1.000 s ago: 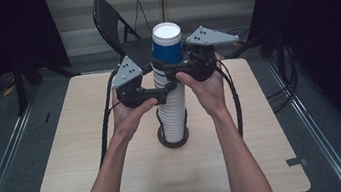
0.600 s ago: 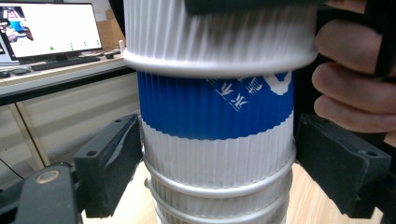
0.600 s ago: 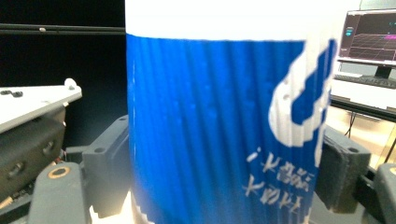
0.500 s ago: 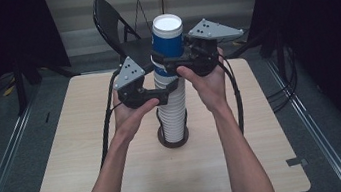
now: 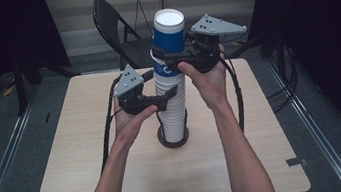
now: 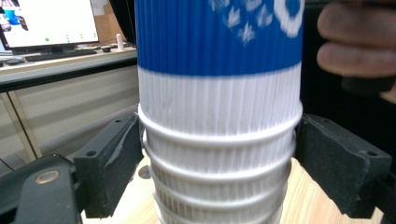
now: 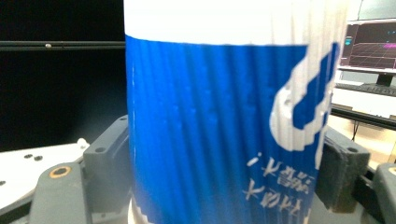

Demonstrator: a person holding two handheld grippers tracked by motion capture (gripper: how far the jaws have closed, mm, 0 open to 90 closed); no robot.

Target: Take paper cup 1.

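A tall stack of white ribbed paper cups [image 5: 173, 113] stands upside down on a dark round base in the middle of the wooden table [image 5: 82, 164]. My left gripper [image 5: 168, 98] is shut on the stack partway up; its pads [image 6: 109, 163] press on the cup rims [image 6: 219, 154] from both sides. The top cup, blue with white print [image 5: 169, 40], is raised partly off the stack. My right gripper [image 5: 166, 60] is shut on this blue cup [image 7: 219, 130], which sits tight between its two jaws.
A black folding chair [image 5: 113, 23] stands behind the table's far edge. Cables hang from both grippers to the table. A desk with a lit monitor [image 6: 46, 23] shows beyond the left gripper, and another screen [image 7: 371, 42] beyond the right.
The right gripper has lifted the blue cup higher off the stack. The left gripper and the stack have stayed in place.
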